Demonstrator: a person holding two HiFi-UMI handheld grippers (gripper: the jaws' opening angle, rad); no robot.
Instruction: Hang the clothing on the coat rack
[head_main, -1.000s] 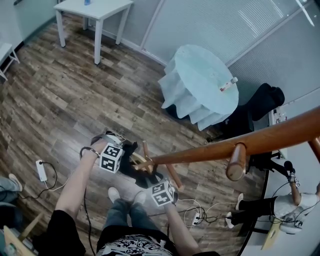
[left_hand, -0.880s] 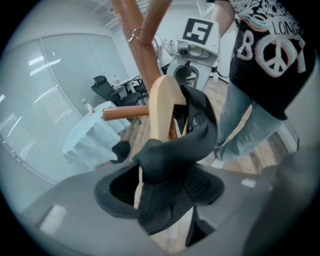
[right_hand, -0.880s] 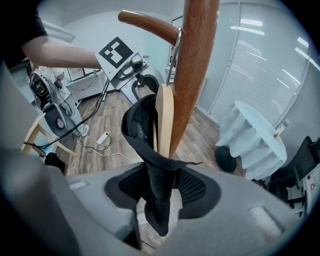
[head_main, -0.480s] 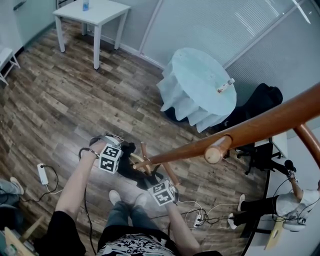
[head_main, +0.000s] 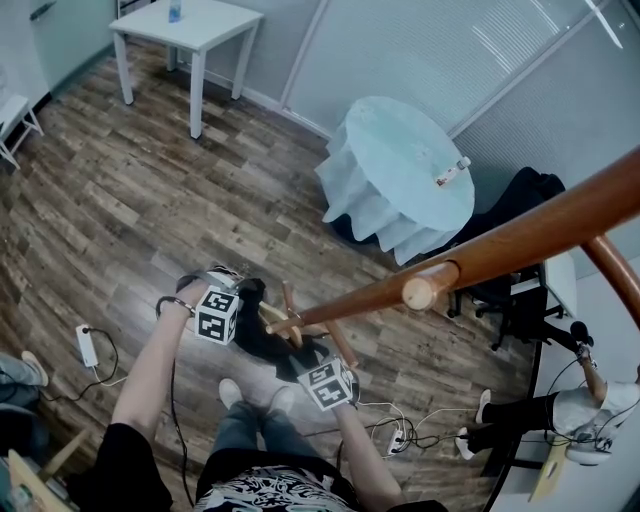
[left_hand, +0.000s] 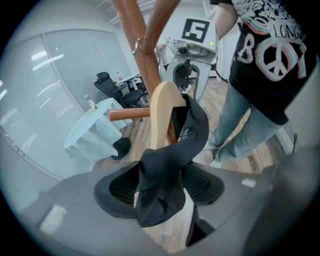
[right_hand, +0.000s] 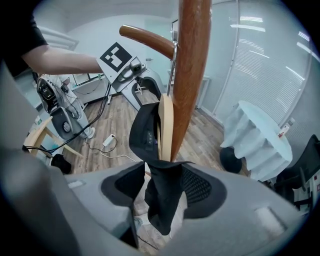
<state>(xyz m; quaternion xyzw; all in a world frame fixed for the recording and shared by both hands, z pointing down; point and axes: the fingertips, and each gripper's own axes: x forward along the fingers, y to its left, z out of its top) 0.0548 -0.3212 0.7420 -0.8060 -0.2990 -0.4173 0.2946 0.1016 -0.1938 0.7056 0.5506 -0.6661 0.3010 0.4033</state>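
Left gripper (left_hand: 159, 186) jaws stand apart, garment (left_hand: 196, 129) slack between them; right gripper (right_hand: 161, 189) jaws are opening, garment likewise between them. Garment sits on its hanger (right_hand: 166, 125) against the rack (right_hand: 192, 70) pole — you are likely freeing both ends so the rack carries it.

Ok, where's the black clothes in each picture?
Head view: black clothing low centre, beside the coat rack.
Left gripper view: clothing lower centre, draped over a pale hanger.
Right gripper view: clothing lower centre too.
Shared landmark: the cloth-covered round table.
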